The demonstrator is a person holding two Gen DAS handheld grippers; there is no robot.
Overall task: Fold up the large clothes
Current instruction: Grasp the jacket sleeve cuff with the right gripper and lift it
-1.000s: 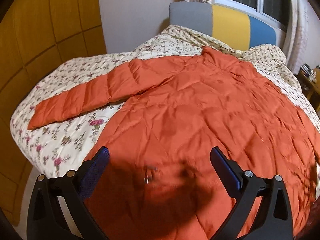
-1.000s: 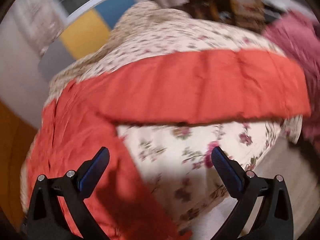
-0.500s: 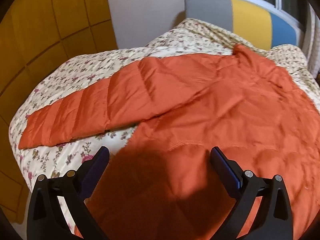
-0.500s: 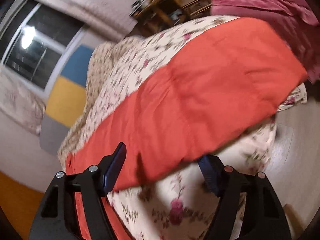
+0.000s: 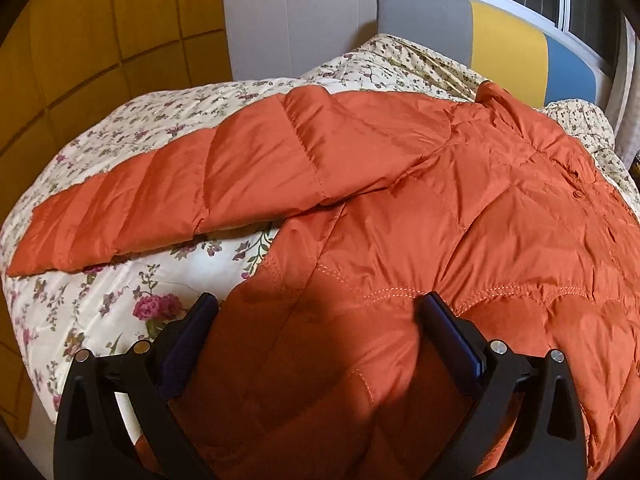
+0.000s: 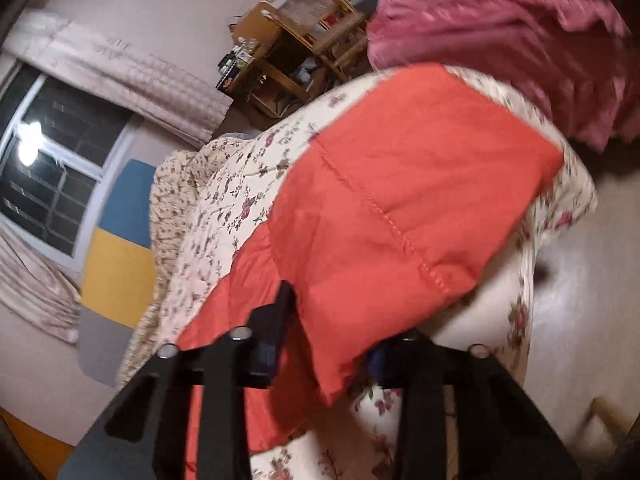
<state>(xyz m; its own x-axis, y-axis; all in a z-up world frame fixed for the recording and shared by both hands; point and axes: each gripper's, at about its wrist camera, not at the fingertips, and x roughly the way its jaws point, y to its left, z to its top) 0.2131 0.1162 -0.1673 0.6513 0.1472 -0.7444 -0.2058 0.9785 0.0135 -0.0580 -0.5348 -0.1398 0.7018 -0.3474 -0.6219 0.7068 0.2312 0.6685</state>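
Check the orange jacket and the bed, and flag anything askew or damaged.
No damage shows. The orange jacket lies spread on the floral bedspread, its left sleeve stretched flat. Its right sleeve overhangs the bed's edge, between the right gripper fingers.

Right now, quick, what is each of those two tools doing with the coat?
Left tool: open, over the orange puffer jacket, gripping nothing.
Right tool: open around the jacket's sleeve; grip cannot be told.

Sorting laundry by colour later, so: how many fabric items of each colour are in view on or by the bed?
Orange: 1, the puffer jacket
Floral cream: 1, the bedspread
Pink: 1, the pink cloth
Total: 3
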